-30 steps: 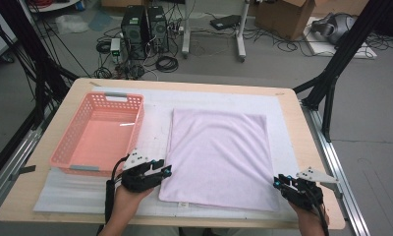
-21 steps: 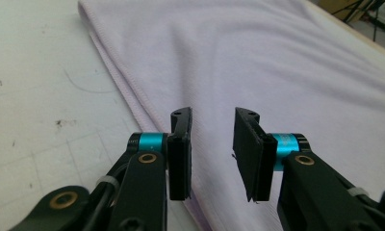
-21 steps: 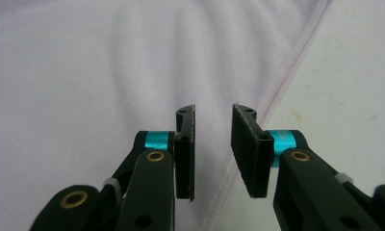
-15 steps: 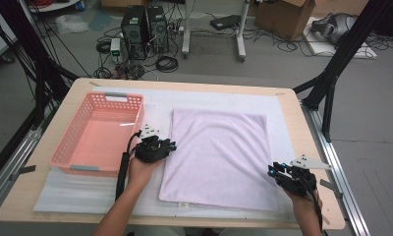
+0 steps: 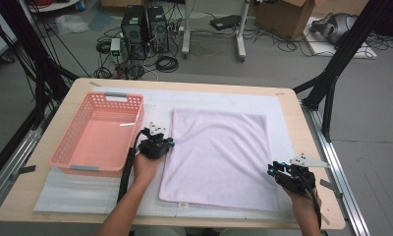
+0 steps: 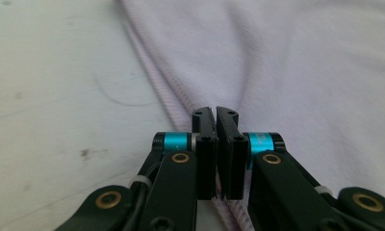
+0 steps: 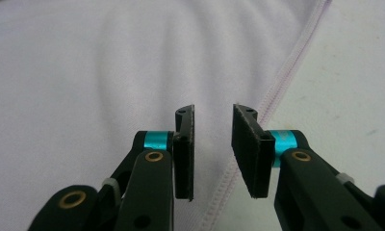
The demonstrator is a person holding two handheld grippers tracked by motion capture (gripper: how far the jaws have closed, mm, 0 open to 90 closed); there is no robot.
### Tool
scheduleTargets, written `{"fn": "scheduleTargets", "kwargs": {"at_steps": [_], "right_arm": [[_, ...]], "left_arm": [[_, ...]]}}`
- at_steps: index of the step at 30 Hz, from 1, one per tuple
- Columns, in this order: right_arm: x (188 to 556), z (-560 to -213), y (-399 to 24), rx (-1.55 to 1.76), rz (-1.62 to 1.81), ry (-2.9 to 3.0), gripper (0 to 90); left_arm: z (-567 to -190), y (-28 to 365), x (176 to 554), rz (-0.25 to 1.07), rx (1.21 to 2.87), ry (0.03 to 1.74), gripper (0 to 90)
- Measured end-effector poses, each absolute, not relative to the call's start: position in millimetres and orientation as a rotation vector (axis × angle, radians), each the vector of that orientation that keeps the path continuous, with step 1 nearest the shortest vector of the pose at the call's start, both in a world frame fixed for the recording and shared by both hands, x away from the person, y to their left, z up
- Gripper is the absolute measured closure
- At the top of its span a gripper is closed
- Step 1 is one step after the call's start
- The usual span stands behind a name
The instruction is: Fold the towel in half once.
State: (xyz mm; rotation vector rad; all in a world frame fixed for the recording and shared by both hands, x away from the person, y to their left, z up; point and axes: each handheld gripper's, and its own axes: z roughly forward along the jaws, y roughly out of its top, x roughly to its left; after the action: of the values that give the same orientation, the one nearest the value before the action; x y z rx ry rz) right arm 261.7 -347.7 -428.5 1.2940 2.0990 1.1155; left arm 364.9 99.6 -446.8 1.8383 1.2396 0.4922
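Nearest me, my right gripper (image 5: pixel 279 169) sits low at the towel's (image 5: pixel 219 157) right-hand edge, close to its near corner. Looking along it in the right gripper view, my fingers (image 7: pixel 184 154) stand apart with the stitched hem running up between them; the cloth lies to one side of that hem and the bare white mat (image 7: pixel 354 86) to the other. They straddle the edge but press on nothing yet, so this side has no hold.

A little farther out, my left gripper (image 5: pixel 160 142) is at the towel's left edge, about halfway along it, just beside the pink basket (image 5: pixel 98 135). There my fingers (image 6: pixel 204 154) have just been closing and now stand together, pinching the hem; in the left gripper view the fabric puckers into a ridge that runs away from the tips.

So the towel lies flat between my two hands, on the mat on the tabletop (image 5: pixel 302 118), its side edges running away from me. My hands are not level with each other: the left is pinned farther up its edge than the right is on the opposite edge. I judge the next move turns on the right fingers closing on their hem, so that both edges lift together and not just one.

Beyond the towel's far edge, only mat and tabletop.
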Motion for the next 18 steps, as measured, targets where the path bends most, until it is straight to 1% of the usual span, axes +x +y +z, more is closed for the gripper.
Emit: {"fn": "scheduleTargets", "kwargs": {"at_steps": [3, 4, 5, 6, 10, 12, 13, 14, 16, 18], "right_arm": [[266.8, -429.9, -347.7, 1.324, 1.11, 2.08, 67.4], [269.9, -430.8, -347.9, 1.342, 1.1, 2.069, 65.0], [273.9, -432.3, -348.4, 1.361, 1.088, 2.056, 61.6], [277.7, -434.0, -349.0, 1.389, 1.079, 2.047, 60.1], [288.9, -443.3, -348.3, 1.457, 1.06, 2.051, 60.0], [294.3, -448.6, -346.5, 1.49, 1.026, 2.076, 64.4], [294.6, -448.6, -346.9, 1.496, 1.033, 2.064, 71.8], [295.2, -448.0, -348.0, 1.503, 1.054, 2.081, 84.0], [295.1, -447.4, -349.7, 1.5, 1.059, 2.089, 85.7], [294.2, -445.9, -351.1, 1.479, 1.013, 2.077, 86.4]], "left_arm": [[-447.9, 99.2, 364.9, 0.481, 1.864, 1.228, 84.9], [-448.9, 99.0, 365.1, 0.465, 1.863, 1.245, 82.1], [-449.5, 99.6, 365.7, 0.441, 1.856, 1.262, 76.2], [-449.6, 100.3, 365.8, 0.429, 1.856, 1.269, 69.9], [-448.3, 100.6, 360.4, 0.385, 1.864, 1.256, 58.9], [-448.4, 101.2, 356.6, 0.373, 1.859, 1.256, 56.3], [-448.7, 101.8, 353.9, 0.366, 1.859, 1.253, 55.4], [-448.2, 102.1, 352.5, 0.362, 1.873, 1.245, 55.1], [-447.4, 103.2, 347.8, 0.343, 1.862, 1.239, 53.8], [-445.9, 102.4, 344.7, 0.318, 1.9, 1.224, 53.7]]}}
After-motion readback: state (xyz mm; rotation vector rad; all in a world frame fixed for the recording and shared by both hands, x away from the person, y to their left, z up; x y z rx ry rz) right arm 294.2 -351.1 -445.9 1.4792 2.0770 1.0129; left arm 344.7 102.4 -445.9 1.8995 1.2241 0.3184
